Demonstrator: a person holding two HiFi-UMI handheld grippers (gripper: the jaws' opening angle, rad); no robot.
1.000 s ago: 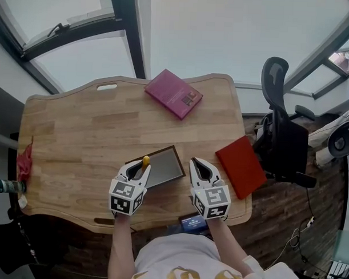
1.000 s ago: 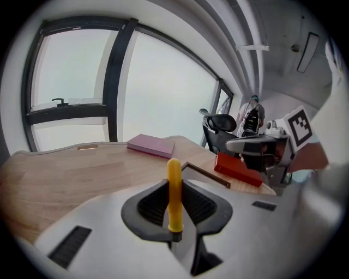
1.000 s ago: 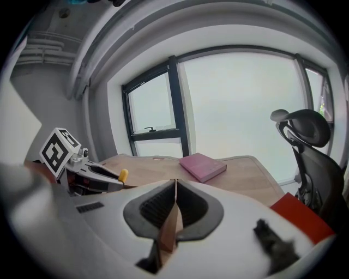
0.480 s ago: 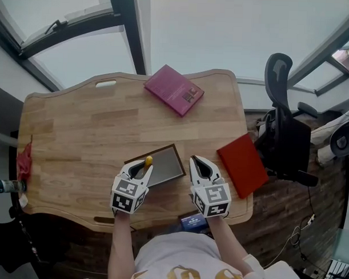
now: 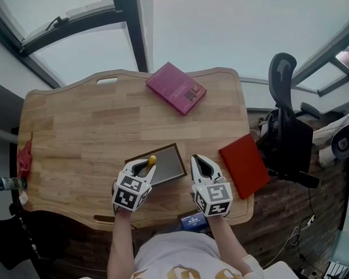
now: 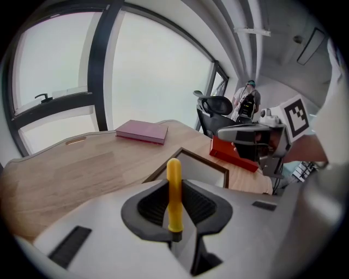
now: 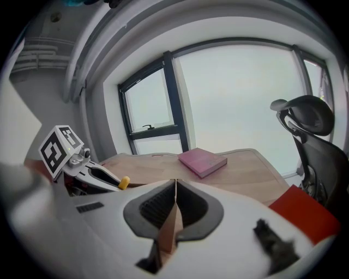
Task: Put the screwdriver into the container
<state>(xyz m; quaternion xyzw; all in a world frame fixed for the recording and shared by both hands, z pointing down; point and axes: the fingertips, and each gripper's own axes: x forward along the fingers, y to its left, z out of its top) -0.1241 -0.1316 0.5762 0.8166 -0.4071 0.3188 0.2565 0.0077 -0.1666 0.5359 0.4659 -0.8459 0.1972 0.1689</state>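
My left gripper point(image 5: 146, 168) is shut on a screwdriver point(image 6: 174, 193) with a yellow handle, whose rounded end sticks out past the jaws point(image 5: 152, 160). It hovers over the near left corner of a shallow dark-framed grey tray point(image 5: 165, 163) on the wooden table point(image 5: 77, 132). In the left gripper view the tray point(image 6: 204, 166) lies just beyond the screwdriver tip. My right gripper point(image 5: 202, 167) hangs to the right of the tray, shut with nothing between its jaws point(image 7: 173, 210). From the right gripper view the yellow handle point(image 7: 124, 182) shows at the left.
A pink book point(image 5: 176, 88) lies at the table's far edge. A red book point(image 5: 243, 165) rests at the right edge, partly overhanging. A black office chair point(image 5: 286, 128) stands to the right. A red item point(image 5: 24, 161) and a bottle point(image 5: 7, 184) sit at the left.
My left gripper has drifted slightly right and forward with the screwdriver, so its yellow end now sits over the tray's corner. The right gripper has stayed almost still.
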